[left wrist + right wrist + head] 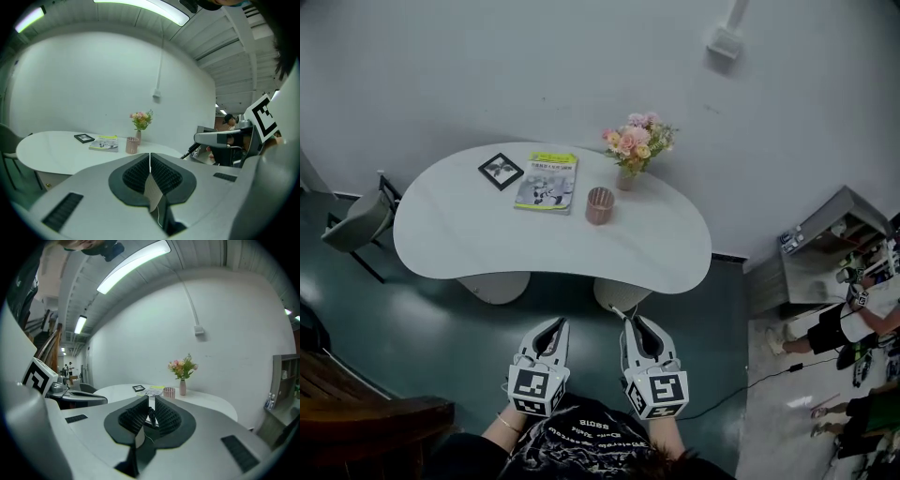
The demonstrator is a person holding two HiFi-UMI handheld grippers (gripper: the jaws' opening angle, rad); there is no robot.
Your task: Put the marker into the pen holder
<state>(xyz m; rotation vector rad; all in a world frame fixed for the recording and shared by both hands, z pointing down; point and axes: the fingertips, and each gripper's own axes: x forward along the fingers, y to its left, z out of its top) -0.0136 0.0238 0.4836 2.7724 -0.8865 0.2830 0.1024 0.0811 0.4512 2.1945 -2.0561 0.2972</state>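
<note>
Marker [152,416] sits pinched in the right claw [150,401] (left claw [149,157] closed, empty); hold it firmly and upend it above the pen holder [599,205].

You are looking down on a white kidney-shaped table [459,234] that stands on a dark green floor [422,328]. On it, the pink pen holder [600,205] stands near the middle. A booklet [547,181] lies just to its left, and a black picture frame [501,171] lies beyond that. A vase of pink flowers [636,145] stands at the far edge, close to the wall. Your left gripper [555,324] and right gripper [632,322] hang side by side short of the near edge. Both point at the table, well apart from the pen holder. A thin dark sliver of the marker [622,313] pokes out at the right one's tip. A grey chair [356,220] sits at the table's left end, and a shelf unit [820,258] stands off to the right.
</note>
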